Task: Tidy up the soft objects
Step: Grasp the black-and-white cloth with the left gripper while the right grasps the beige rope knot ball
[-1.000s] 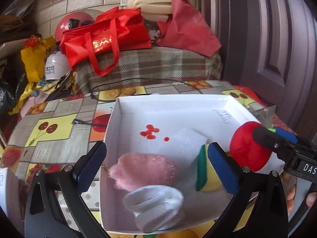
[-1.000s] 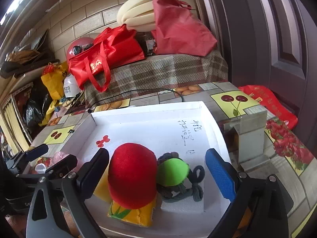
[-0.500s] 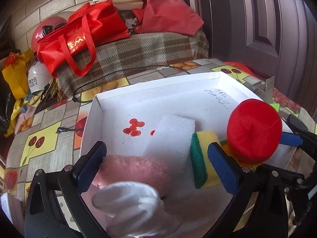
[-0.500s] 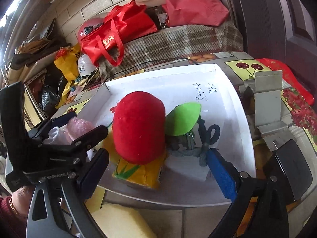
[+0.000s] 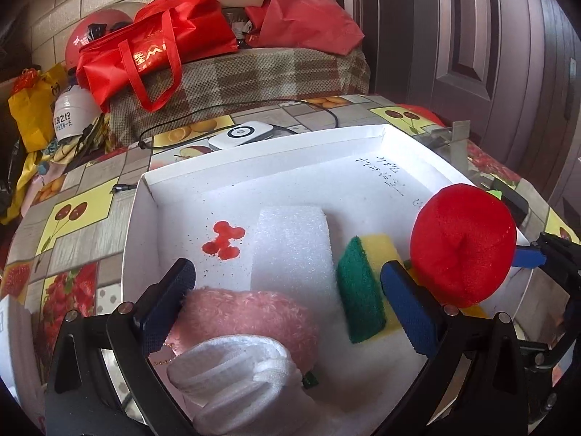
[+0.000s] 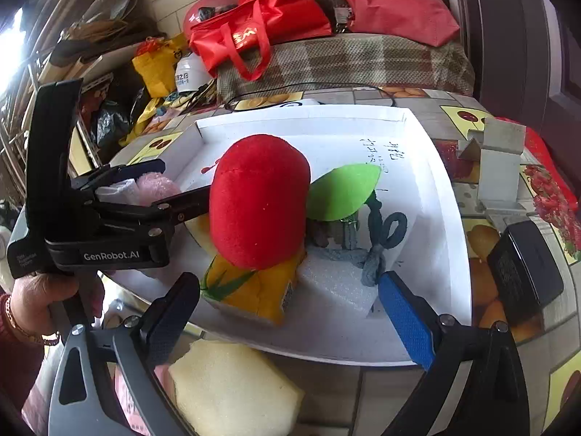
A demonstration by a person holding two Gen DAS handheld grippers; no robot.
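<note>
Over the white tray both my tongs hang apart and empty: left tongs above the pink fluff, right tongs pulled back from the red plush, now resting inside; yellow sponge remains outside.

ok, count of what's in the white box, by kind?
plush: 2 (red apple, pink fluff)
white foam blocks: 2
green-yellow sponge: 1
white sock: 1
grey cord: 1
yellow packet: 1
total: 8
</note>
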